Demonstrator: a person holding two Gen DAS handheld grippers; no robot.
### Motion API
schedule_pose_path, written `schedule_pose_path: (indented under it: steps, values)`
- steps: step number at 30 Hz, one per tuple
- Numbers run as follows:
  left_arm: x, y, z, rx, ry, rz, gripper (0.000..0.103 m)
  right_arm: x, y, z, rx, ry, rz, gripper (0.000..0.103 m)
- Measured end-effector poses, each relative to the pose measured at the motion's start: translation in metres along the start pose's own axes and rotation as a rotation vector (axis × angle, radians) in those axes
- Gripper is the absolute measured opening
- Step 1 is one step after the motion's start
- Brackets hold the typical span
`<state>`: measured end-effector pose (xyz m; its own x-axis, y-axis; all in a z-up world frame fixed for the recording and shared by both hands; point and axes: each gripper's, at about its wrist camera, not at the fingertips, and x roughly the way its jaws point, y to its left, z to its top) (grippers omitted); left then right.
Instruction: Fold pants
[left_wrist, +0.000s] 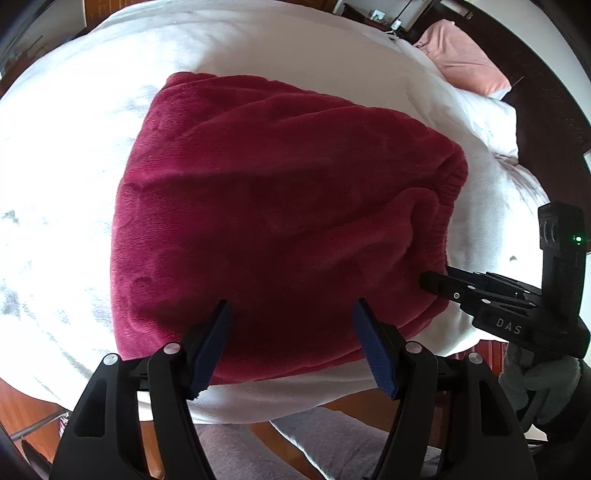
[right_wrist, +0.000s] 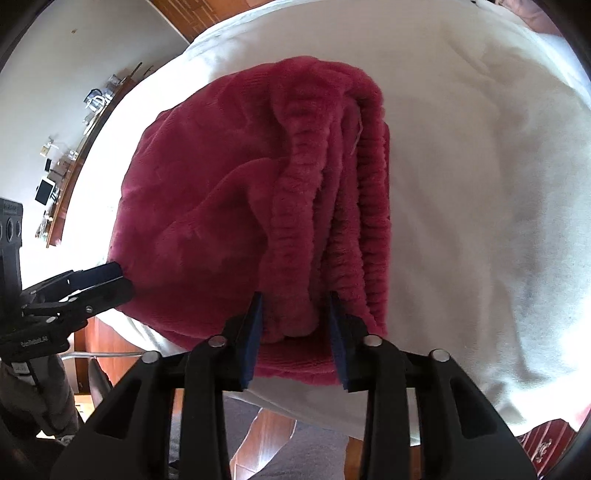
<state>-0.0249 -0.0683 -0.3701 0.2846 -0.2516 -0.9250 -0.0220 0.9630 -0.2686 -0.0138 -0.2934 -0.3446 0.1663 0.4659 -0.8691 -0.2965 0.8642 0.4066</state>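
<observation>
Left wrist view: the pants (left_wrist: 266, 206), deep red fleece, lie folded into a thick bundle on the white bedspread (left_wrist: 74, 155), their near edge close to the bed's near side. The left gripper (left_wrist: 291, 343) stands released – its blue pads are spread wide over the near edge with nothing pinched between them. At the right, the right gripper (left_wrist: 439, 282) comes in from the side with its tips at the bundle's near right corner; from here one cannot tell whether it grips the cloth. A pink pillow (left_wrist: 465, 55) lies far right.

Right wrist view: the right gripper (right_wrist: 295, 325) is narrowed around a bunch of the ribbed waistband (right_wrist: 332, 192), and the pads appear to press on it, so it is grasping the pants. The stacked waistband layers show only here, as does the left gripper (right_wrist: 118, 280) at the left, its tips at the bundle's side.

The risk, as a judgement: the grip seems to hold only some of the layers – a pull or lift could peel them apart and undo the fold. With the left side free, the bundle could also drag askew, or slide off the near edge of the bed.
</observation>
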Motion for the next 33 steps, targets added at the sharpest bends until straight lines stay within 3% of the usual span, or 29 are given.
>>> schedule_pose_path:
  steps: [1,7,15,22,27,29,33]
  values:
    - [-0.001,0.001,0.000,-0.002,-0.007,0.006,0.080,0.000,0.001,0.000,-0.005,0.002,-0.002,0.025]
    - [-0.006,0.001,-0.001,0.016,-0.023,0.056,0.080,-0.010,0.011,0.002,-0.011,-0.018,0.011,0.022]
    - [-0.013,-0.001,0.002,0.055,-0.044,0.101,0.080,-0.055,-0.007,-0.010,0.005,-0.049,0.028,0.022]
    - [-0.006,-0.001,0.000,0.081,-0.026,0.119,0.080,-0.010,-0.026,-0.028,0.035,0.029,-0.034,0.022]
    - [0.000,-0.002,-0.004,0.096,-0.003,0.142,0.080,0.006,-0.026,-0.026,0.050,0.037,-0.053,0.022]
    - [-0.001,-0.003,-0.005,0.098,-0.003,0.147,0.080,0.004,-0.025,-0.025,0.043,0.034,-0.054,0.023]
    - [0.002,-0.005,-0.004,0.105,0.001,0.176,0.080,-0.009,-0.018,-0.022,0.042,0.008,-0.053,0.039]
